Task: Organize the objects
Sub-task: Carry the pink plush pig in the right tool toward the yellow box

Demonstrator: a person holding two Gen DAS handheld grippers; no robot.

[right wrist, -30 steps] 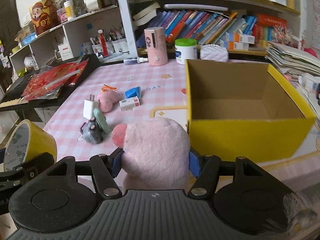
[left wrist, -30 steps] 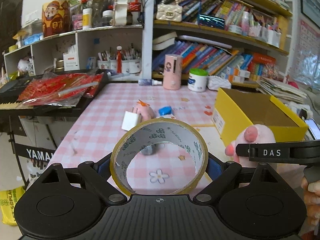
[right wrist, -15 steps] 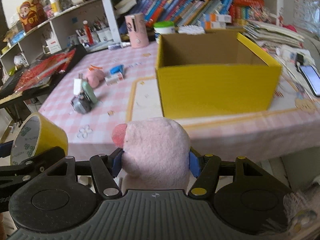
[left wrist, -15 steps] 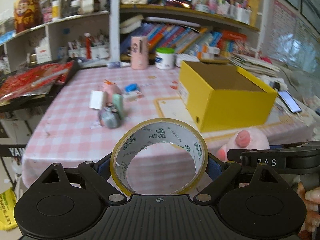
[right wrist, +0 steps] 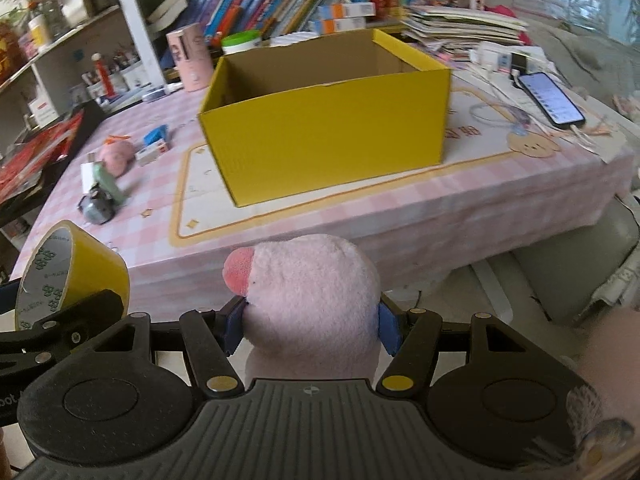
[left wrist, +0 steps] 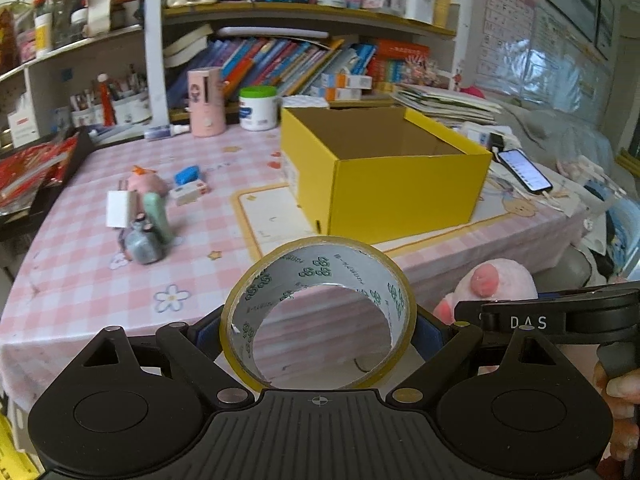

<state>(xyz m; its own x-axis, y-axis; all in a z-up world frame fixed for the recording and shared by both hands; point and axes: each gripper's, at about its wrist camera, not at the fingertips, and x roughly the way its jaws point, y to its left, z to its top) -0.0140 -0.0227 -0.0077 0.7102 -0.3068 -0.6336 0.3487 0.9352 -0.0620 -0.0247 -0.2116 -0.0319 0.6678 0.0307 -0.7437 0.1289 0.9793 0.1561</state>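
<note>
Left gripper (left wrist: pixel 318 322) is clamped on the roll of yellow packing tape (left wrist: pixel 318 308), held on edge off the near side of the table (left wrist: pixel 80 284), its grey core printed with a green repeating logo too small to read. Right gripper (right wrist: pixel 310 322) squeezes the pink plush toy (right wrist: pixel 310 300), red nub at ten o'clock. White letters "DAS" show on that gripper's side in the left view. Open yellow cardboard box (right wrist: pixel 324 136) sits at twelve o'clock on the pink checked cloth. A lit smartphone (right wrist: pixel 550 98) lies at two o'clock, a small mint bottle (left wrist: pixel 158 216) at ten.
</note>
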